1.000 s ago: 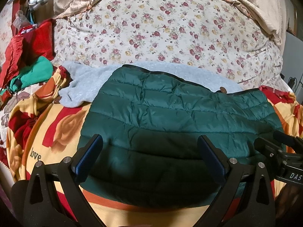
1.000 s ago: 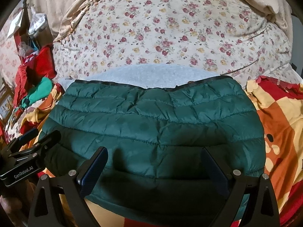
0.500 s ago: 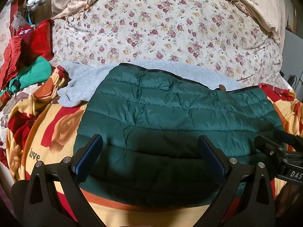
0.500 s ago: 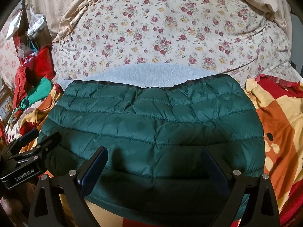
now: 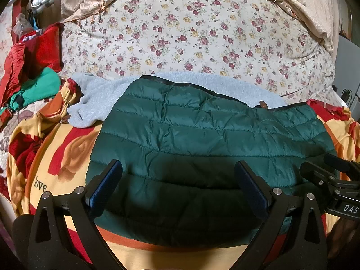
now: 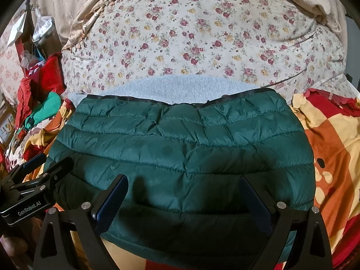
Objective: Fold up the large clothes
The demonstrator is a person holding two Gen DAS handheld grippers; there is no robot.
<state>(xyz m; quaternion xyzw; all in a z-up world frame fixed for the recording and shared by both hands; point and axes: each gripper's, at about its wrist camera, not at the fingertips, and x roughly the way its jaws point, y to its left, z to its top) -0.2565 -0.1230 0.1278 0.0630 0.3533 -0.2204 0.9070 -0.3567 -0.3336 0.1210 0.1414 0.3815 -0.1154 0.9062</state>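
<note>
A dark green quilted puffer jacket point(image 5: 202, 139) lies folded flat on the bed, its black-trimmed edge at the far side; it also fills the middle of the right wrist view point(image 6: 184, 148). My left gripper point(image 5: 178, 186) is open and empty, hovering over the jacket's near left part. My right gripper point(image 6: 184, 200) is open and empty over the jacket's near middle. Each gripper shows at the edge of the other's view, the right one point(image 5: 333, 186) and the left one point(image 6: 33, 186). A light grey fleece garment point(image 5: 96, 99) lies under the jacket's far edge.
A floral quilt point(image 5: 191, 33) is heaped behind the jacket. A red, orange and yellow blanket point(image 6: 333, 139) covers the bed. Red and green clothes point(image 5: 33, 72) are piled at the far left. A person's hand point(image 6: 13, 245) shows at the lower left.
Both grippers stay open over the jacket. The left wrist view has shifted slightly, with the jacket a little lower and to the left. The jacket lies unchanged.
</note>
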